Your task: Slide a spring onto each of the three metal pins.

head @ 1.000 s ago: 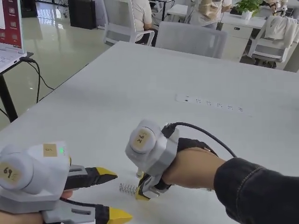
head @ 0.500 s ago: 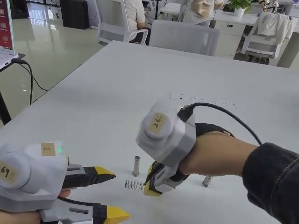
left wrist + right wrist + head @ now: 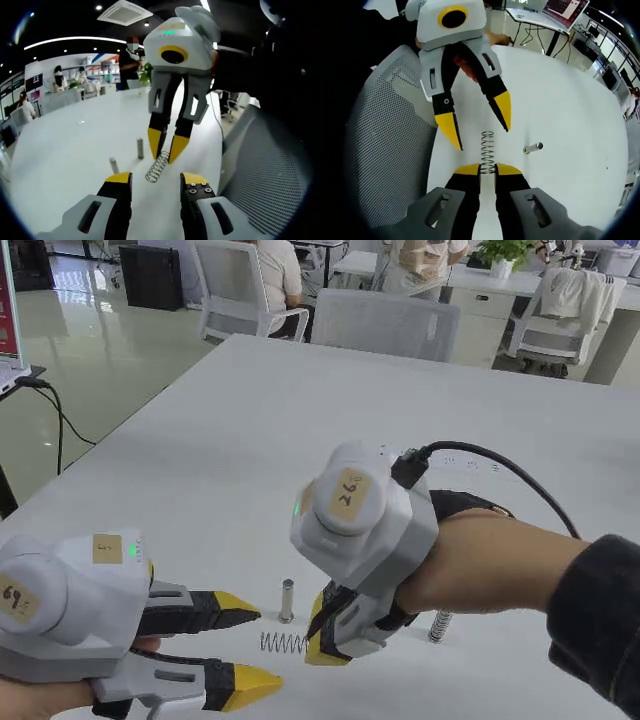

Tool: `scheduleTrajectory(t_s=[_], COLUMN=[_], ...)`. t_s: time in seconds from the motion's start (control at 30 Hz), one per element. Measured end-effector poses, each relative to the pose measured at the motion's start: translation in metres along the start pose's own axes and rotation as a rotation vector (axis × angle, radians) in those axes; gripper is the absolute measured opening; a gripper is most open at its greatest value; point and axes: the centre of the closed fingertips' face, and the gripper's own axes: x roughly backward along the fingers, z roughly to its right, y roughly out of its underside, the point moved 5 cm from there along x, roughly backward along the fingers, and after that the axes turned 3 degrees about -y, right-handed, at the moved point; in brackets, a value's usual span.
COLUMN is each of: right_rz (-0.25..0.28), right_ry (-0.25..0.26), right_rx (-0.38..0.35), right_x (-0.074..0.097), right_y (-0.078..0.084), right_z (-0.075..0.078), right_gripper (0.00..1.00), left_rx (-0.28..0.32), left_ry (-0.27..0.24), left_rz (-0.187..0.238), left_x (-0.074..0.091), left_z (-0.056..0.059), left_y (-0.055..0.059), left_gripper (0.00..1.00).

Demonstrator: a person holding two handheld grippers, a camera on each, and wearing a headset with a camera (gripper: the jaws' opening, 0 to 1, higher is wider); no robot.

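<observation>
A loose spring (image 3: 283, 642) lies flat on the white table (image 3: 330, 440), pointing at my left gripper. My right gripper (image 3: 322, 642) is shut on its near end; in the right gripper view the spring (image 3: 487, 145) runs out from between the closed tips of the right gripper (image 3: 488, 170). My left gripper (image 3: 250, 645) stands open at the bottom left, just short of the spring's free end, and faces me as the left gripper (image 3: 477, 122). A bare metal pin (image 3: 287, 600) stands upright just behind the spring. A second pin (image 3: 440, 625) wearing a spring stands right of my right hand.
In the left gripper view the right gripper (image 3: 165, 147) hangs over the spring (image 3: 157, 167), with a pin (image 3: 140, 148) and another pin (image 3: 114, 165) beyond. A socket strip (image 3: 470, 462) is set into the table further back. Chairs and seated people are beyond the far edge.
My right gripper has shifted right with the spring's end, uncovering the upright bare pin. The left gripper has barely moved. The head camera has tilted.
</observation>
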Motion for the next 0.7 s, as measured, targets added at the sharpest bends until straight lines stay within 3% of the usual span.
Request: scheduleTrajectory(t_s=[0.43, 0.7], right_rz=[0.011, 0.022], right_ry=[-0.018, -0.019], right_rx=[0.041, 0.026], right_x=[0.0038, 0.0071], right_y=[-0.0046, -0.0049], right_z=[-0.0070, -0.0074], right_gripper=[0.08, 0.08], left_rx=[-0.052, -0.073], left_ry=[0.026, 0.023], left_rz=[0.019, 0.013], left_x=[0.0002, -0.0003], left_z=[0.0054, 0.0045], left_y=[-0.0040, -0.0033], left_gripper=[0.07, 0.05])
